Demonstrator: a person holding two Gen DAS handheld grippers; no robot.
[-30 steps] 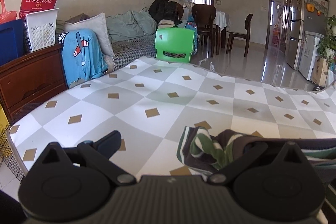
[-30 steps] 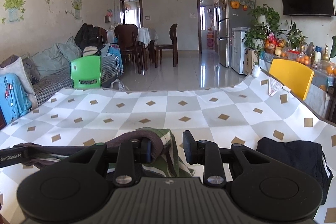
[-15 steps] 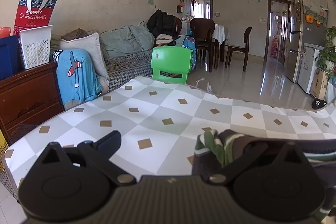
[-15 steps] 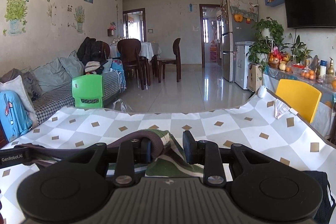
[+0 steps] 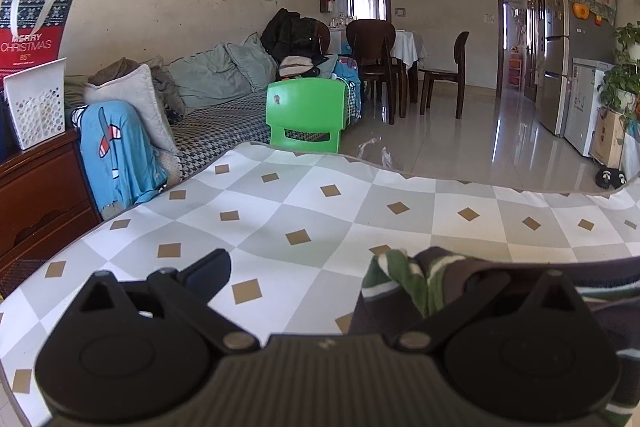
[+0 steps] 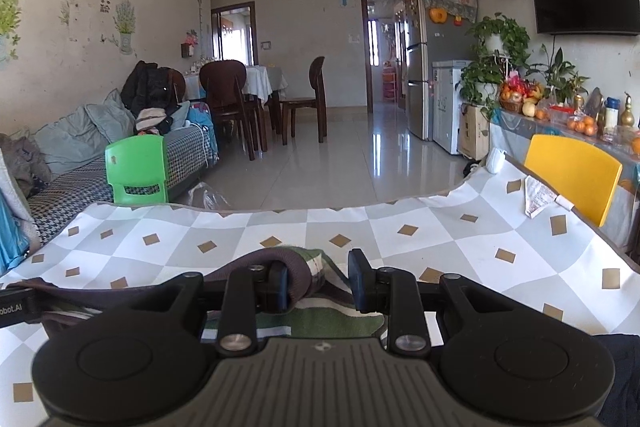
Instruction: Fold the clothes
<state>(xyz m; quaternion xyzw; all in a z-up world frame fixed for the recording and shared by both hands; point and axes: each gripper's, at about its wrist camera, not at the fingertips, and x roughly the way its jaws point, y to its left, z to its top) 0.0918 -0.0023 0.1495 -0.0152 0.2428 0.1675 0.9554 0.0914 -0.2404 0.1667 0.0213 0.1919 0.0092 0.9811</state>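
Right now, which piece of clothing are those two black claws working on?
Look at the checked tablecloth covering the table. At its near edge lies the striped garment, green, white and brown, unlike the plain dark garment to its right.

Both grippers were matte black plastic. The left gripper (image 5: 348,273) had a ribbed central body, two round housings and silver pivot screws. The right gripper (image 6: 318,281) matched it, with square finger pads and white lettering at the frame's left edge.
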